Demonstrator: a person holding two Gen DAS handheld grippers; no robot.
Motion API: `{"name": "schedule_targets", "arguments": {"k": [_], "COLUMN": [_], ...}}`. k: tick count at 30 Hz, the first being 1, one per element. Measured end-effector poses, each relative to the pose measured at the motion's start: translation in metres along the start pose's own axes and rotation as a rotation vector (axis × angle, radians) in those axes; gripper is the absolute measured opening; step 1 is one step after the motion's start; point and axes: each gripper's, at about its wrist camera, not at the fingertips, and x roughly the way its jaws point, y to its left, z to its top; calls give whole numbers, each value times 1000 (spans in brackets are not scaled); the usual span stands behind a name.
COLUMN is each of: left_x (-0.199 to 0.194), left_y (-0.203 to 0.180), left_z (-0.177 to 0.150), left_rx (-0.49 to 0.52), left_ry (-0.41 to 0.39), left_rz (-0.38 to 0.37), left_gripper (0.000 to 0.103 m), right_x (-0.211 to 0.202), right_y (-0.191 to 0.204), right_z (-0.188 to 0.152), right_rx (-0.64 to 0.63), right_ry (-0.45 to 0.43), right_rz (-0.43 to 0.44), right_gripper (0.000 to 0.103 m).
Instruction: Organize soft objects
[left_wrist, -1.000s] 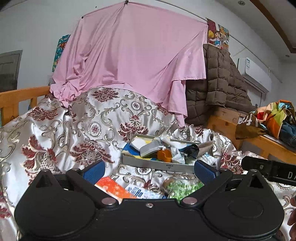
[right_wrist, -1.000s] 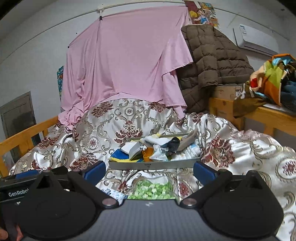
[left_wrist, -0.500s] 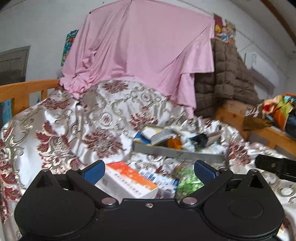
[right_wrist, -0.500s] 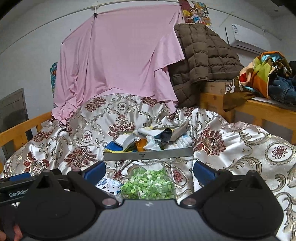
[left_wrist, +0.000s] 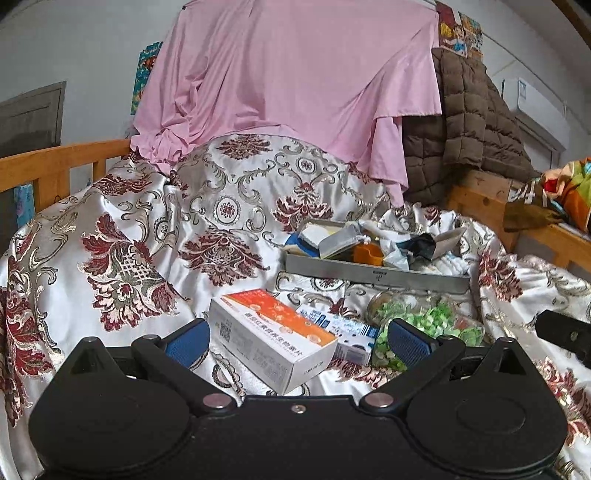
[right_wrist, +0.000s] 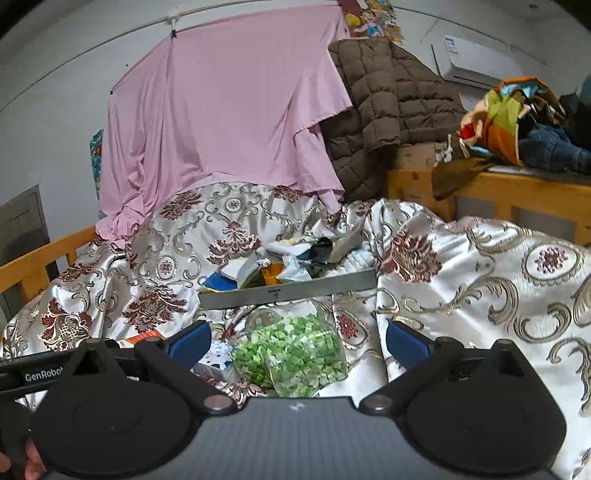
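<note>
Fingers wide on both: your left gripper (left_wrist: 297, 338) straddles the orange box (left_wrist: 271, 341), right gripper (right_wrist: 297, 341) straddles the green bag (right_wrist: 293, 356). Both lie on the bed just before the tray (right_wrist: 288, 291). Satin's slick: a clamp may drag cloth or skid the box.

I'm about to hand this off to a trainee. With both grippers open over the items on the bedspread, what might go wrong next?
The bag of green pieces looks loose and clear, so a pinch may slip or spill it. The orange and white box lies against the blue box, so grabbing one could drag the other. The grey tray is already heaped, so additions may tumble out.
</note>
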Motion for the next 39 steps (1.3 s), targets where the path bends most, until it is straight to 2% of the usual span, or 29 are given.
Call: {"name": "schedule_targets", "arguments": {"k": [19, 29, 39], "left_x": [7, 7, 9], "left_y": [-7, -8, -7], "left_z": [-17, -19, -23], "left_rx": [50, 48, 49], "left_ry": [39, 40, 46], "left_rz": [18, 22, 31], "left_gripper": [102, 102, 102], "right_x": [9, 19, 22], "right_y": [1, -1, -4], "right_z": [-12, -19, -20], "right_rx": [-16, -4, 2], "right_ry": [50, 111, 127], "right_rz": [-19, -18, -28], "right_gripper": [103, 103, 103]}}
